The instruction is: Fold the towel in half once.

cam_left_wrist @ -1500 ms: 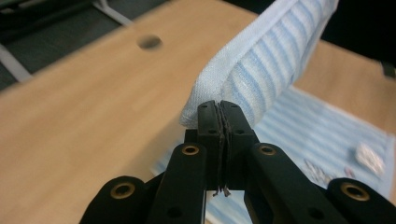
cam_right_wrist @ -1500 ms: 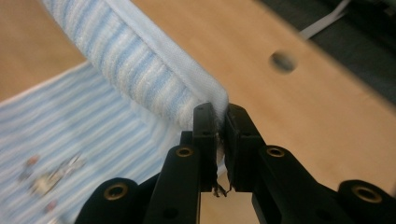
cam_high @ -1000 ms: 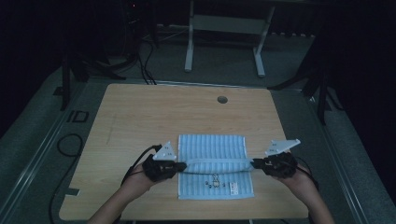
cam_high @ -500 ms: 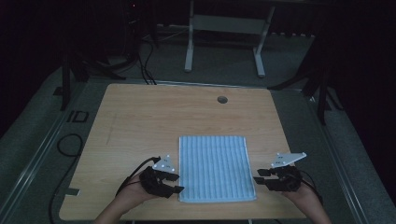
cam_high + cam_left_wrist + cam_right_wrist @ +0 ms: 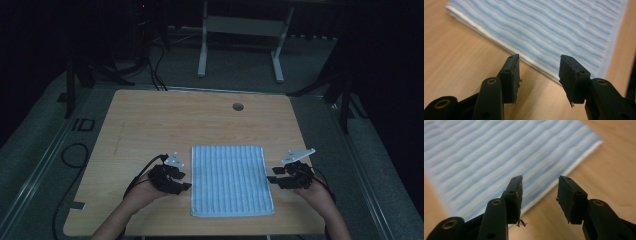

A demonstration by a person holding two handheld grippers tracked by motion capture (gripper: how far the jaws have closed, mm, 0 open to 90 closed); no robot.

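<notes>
The room is dark around a pale wooden tabletop (image 5: 150, 120), with a white frame stand (image 5: 240, 30) on the floor beyond it. A folded blue-striped towel (image 5: 231, 179) lies flat near my edge of the tabletop, between my two grippers. My left gripper (image 5: 187, 186) sits just beside its left edge, fingers (image 5: 511, 75) spread and empty. My right gripper (image 5: 271, 180) sits just beside the right edge, its fingers (image 5: 570, 197) also apart, holding nothing. I judge the towel soft, light and limp, so it will sag when lifted; a corner or the layered white edge looks the best place to pinch. How many layers it has I cannot tell. A small round hole (image 5: 238, 106) marks the far side.
</notes>
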